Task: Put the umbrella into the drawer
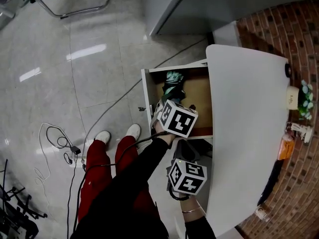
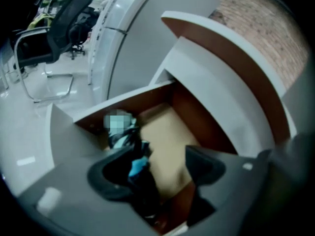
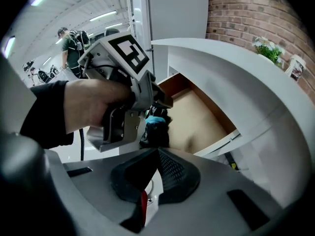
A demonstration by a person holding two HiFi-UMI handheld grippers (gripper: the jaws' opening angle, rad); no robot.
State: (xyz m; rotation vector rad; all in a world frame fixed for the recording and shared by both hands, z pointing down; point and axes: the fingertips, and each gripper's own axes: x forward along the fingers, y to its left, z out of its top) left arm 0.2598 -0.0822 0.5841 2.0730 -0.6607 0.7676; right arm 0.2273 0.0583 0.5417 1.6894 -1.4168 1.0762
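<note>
The drawer (image 1: 146, 92) under the white table stands pulled out, its tan floor (image 2: 170, 132) bare on the right side. A folded dark umbrella with teal patches (image 1: 173, 85) lies in the drawer's left part. My left gripper (image 2: 157, 163) hovers over the drawer with its jaws apart. The umbrella (image 2: 140, 173) runs between them, close against the left finger (image 2: 110, 178). Its marker cube (image 1: 178, 119) hides the jaws in the head view. My right gripper (image 3: 156, 156) is shut on nothing, held back beside the drawer (image 3: 197, 117), behind the left gripper (image 3: 123, 97).
The white table (image 1: 249, 123) overhangs the drawer. A brick wall with a small plant (image 1: 304, 98) is at the right. Cables (image 1: 57, 138) trail over the tiled floor, and a chair base (image 1: 75, 4) stands at top left. Red trousers (image 1: 94, 168) stand by the drawer front.
</note>
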